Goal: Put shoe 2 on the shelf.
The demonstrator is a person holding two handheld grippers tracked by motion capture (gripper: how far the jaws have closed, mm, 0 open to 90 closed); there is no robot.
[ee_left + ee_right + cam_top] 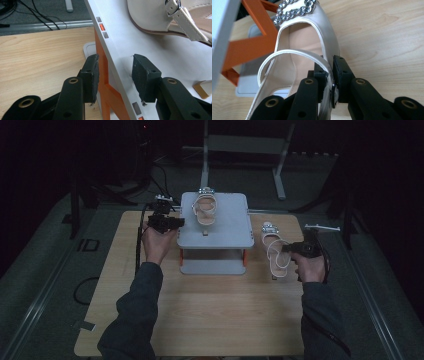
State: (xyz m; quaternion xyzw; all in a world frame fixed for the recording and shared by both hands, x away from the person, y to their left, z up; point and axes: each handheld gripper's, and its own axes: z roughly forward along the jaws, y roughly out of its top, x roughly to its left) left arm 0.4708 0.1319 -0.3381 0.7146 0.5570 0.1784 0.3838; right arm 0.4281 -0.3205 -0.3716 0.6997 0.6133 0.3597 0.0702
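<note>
A grey two-level stand (225, 227) with orange braces (103, 82) sits at the back middle of the wooden table (200, 320). One cream sandal (205, 210) lies on its top plate (160, 57). My left gripper (179, 222) reaches in from the left and is shut across the top plate's left edge (115, 75), one pad against the orange brace and the other on the plate. A second cream sandal (274, 262) with a rhinestone toe piece (294, 8) hangs right of the stand. My right gripper (286, 248) is shut on its thin ankle strap (330, 75).
The stand's lower shelf (212, 266) juts toward me under the top plate. Bare wood stretches across the table's near half. Behind the table stands a metal frame (245, 145), and cables (85, 290) lie on the floor at the left.
</note>
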